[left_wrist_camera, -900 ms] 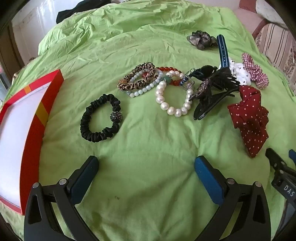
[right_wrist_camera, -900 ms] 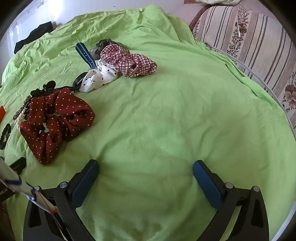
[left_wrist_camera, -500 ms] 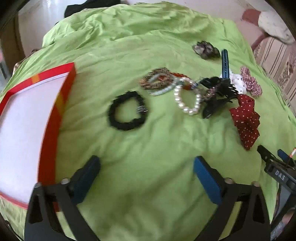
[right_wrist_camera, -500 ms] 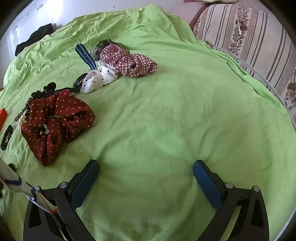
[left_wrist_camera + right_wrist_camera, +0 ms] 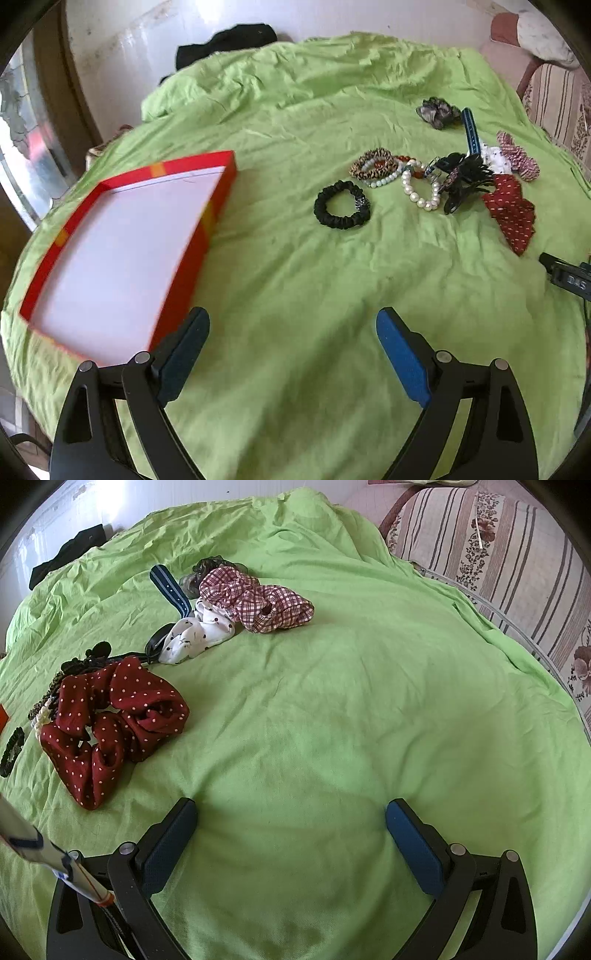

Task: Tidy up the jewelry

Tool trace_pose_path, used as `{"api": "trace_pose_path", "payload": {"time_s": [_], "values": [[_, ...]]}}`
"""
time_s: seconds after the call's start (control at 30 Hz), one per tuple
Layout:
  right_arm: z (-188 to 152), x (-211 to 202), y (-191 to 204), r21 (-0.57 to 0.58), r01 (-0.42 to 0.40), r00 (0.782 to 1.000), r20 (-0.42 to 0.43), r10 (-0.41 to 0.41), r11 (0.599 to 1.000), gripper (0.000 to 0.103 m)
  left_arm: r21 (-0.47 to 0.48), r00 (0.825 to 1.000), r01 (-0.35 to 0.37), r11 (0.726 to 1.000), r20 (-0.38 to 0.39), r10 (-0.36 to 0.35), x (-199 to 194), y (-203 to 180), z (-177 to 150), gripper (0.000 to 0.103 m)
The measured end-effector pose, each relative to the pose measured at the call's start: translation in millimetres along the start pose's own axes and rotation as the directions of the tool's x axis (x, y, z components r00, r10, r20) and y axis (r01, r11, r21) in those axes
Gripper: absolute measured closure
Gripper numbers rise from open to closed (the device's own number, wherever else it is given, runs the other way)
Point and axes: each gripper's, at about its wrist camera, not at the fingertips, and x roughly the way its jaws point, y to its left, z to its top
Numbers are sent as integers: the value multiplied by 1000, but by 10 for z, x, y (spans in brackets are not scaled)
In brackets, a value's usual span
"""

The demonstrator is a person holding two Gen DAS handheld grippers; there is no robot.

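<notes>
Left tongs [image 5: 291, 354] pulled back, gaping | red box [image 5: 122, 254] (left-view only) | right tongs [image 5: 291, 834] gaping

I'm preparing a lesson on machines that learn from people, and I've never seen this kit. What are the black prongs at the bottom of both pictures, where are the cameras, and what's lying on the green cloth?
No robot here: a person holds a two-finger gripper in each hand, each with a camera looking along its fingers. The left gripper and right gripper are both open and hold nothing. On the green sheet lie a shallow red box, a black scrunchie, a pearl bracelet, a dark red dotted scrunchie and a checked scrunchie.
</notes>
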Motion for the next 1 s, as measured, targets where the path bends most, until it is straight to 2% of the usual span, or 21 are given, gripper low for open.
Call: {"api": "trace_pose_path", "payload": {"time_s": [0.07, 0.1, 0.13, 0.17, 0.23, 0.3, 0.33, 0.37, 0.43, 0.47, 0.53, 0.6, 0.67, 0.7, 0.73, 0.77, 0.83, 1.0], "values": [[16, -42, 1, -7, 12, 1000, -3, -12, 1000, 1, -21, 1000, 17, 1000, 19, -16, -131, 48, -30, 12], [14, -103, 6, -11, 26, 1000, 7, -26, 1000, 9, -28, 999, 17, 999, 28, -16, -201, 60, -36, 12], [-13, -246, 7, -6, 50, 998, 45, -50, 999, 23, -30, 999, 24, 999, 43, -22, -285, 83, -43, 11], [-41, -367, 5, 6, 57, 995, 78, -58, 998, 26, -30, 998, 31, 999, 50, -29, -328, 83, -29, 11], [-129, -726, -18, 57, 32, 982, 182, -42, 998, 27, -37, 996, 51, 998, 78, -48, -464, 128, -26, 8], [-251, -1113, -41, 106, 11, 952, 304, -43, 994, 24, -50, 994, 42, 998, 101, -37, -564, 118, 9, 8], [-289, -1220, -37, 109, 0, 941, 336, -37, 994, 20, -55, 993, 32, 998, 118, -25, -622, 112, 6, 8], [-306, -1301, -23, 104, -13, 941, 336, -23, 994, 20, -60, 989, 21, 998, 148, -12, -710, 115, 6, 8], [-284, -1298, 2, 93, -62, 970, 239, 38, 994, 22, -66, 979, 1, 998, 203, 13, -874, 108, 3, 8], [-294, -1291, -3, 103, -87, 974, 218, 63, 991, 25, -68, 974, -11, 998, 226, 26, -946, 116, 16, 8], [-360, -1323, -23, 134, -119, 976, 196, 92, 984, 26, -70, 965, -22, 997, 259, 40, -1084, 94, 13, 8], [-408, -1399, 5, 144, -133, 970, 222, 99, 981, 26, -80, 956, -23, 997, 291, 45, -1233, 108, 16, 7], [-509, -1553, 45, 126, -113, 954, 291, 72, 986, 25, -94, 939, -22, 995, 339, 53, -1400, 143, 3, 6], [-529, -1615, 96, 113, -86, 946, 322, 45, 990, 17, -103, 930, -25, 994, 362, 61, -1466, 157, -9, 2], [-550, -1669, 162, 87, -39, 936, 353, 5, 995, 4, -113, 916, -27, 993, 396, 70, -1554, 172, -23, 1], [-555, -1668, 233, 48, -6, 936, 352, -12, 999, 1, -117, 908, -26, 993, 413, 72, -1605, 179, -34, 0], [-555, -1618, 377, -25, 34, 950, 313, -24, 999, 0, -100, 894, 2, 995, 446, 43, -1716, 179, -49, 0], [-592, -1600, 334, 11, -14, 956, 292, 11, 1000, 0, -29, 919, 88, 996, 389, -70, -1662, 109, -25, 0]]}}
